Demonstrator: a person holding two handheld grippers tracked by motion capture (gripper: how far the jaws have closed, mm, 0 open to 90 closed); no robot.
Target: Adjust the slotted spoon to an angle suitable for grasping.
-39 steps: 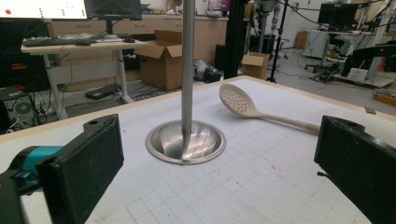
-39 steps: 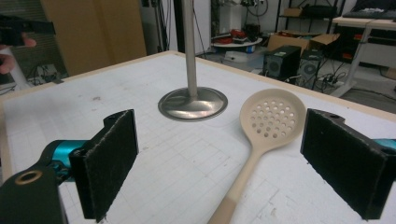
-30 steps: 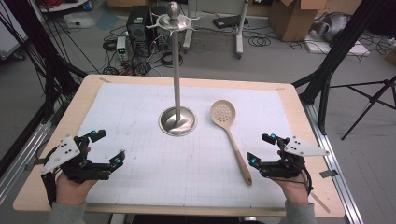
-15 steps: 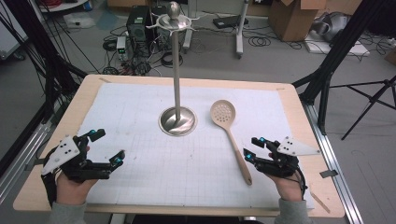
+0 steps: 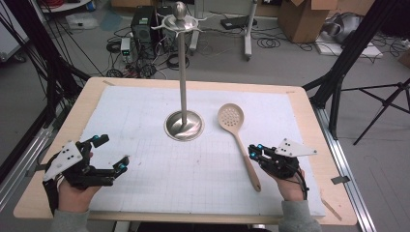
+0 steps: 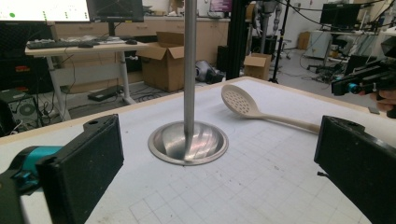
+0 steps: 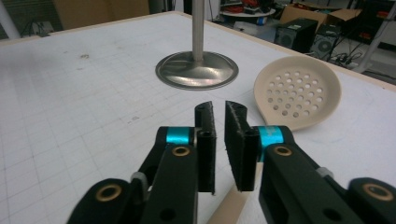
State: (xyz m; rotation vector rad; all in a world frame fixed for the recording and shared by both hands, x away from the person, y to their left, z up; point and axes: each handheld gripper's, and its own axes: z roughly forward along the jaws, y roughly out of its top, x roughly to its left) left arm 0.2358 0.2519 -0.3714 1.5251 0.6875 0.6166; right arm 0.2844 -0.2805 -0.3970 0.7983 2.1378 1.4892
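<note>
1. The right tongs [image 7: 218,140] rise from the bottom edge, their two black jaws nearly together with a narrow gap left between the pads; they have just been closing.
2. Below the jaws, the pale handle of the slotted spoon [image 7: 299,91] runs through the gap; whether the pads press on it cannot be told.
3. The spoon's round, perforated bowl lies flat on the white gridded surface [image 7: 70,93], beyond the jaws to the right.
4. A metal stand [image 7: 197,69] with a domed base and upright pole sits just left of the bowl.

obstacle: stand [image 5: 183,123] mid-mat | spoon [image 5: 238,135] beside it | free: mat [image 5: 145,111] left
</note>
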